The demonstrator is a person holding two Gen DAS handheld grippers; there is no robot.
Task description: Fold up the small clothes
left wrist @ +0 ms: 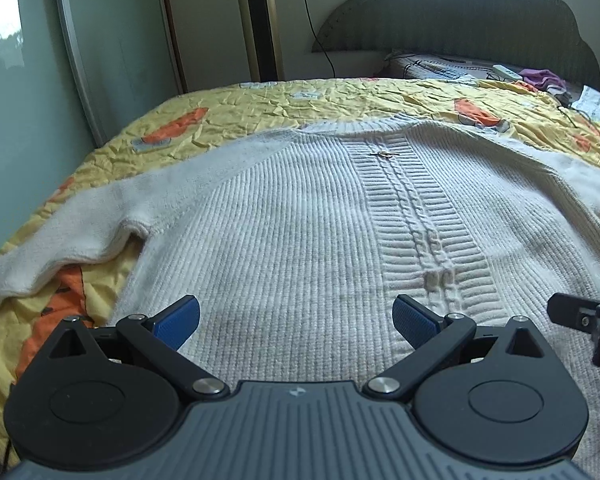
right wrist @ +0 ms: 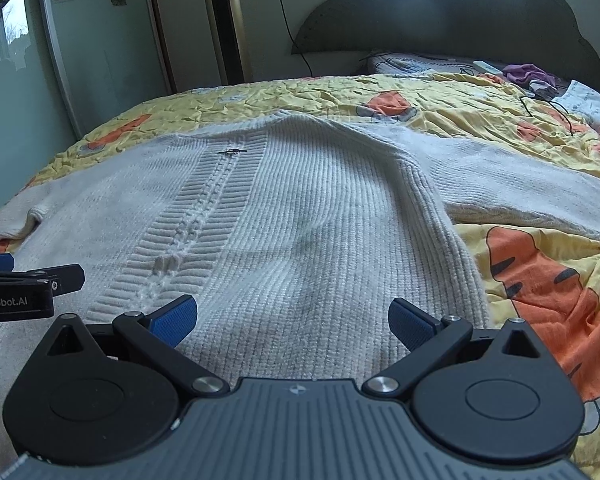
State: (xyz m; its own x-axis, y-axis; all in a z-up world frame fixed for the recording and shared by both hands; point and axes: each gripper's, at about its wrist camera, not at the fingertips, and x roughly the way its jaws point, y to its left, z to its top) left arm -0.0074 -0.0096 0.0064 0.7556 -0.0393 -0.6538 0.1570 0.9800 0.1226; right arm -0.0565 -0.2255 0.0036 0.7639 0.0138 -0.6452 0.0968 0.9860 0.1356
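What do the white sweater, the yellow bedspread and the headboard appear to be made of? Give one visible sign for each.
White sweater: knitted yarn, perhaps wool or acrylic; ribbed rows and a cable panel show, the sleeves look fluffier.
Yellow bedspread: thin printed woven cloth, matte; fine crinkles all over.
Headboard: seemingly fabric-upholstered padding; dull grey ribbed surface, scalloped edge.

Ribbed knit sweater (left wrist: 300, 216), crinkled cloth quilt (left wrist: 340, 100)

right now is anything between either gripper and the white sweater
Nothing visible. The left gripper and right gripper both hover open directly over the white sweater, which lies spread flat on the yellow quilt. Only a small metal pin sits on the knit, farther up.
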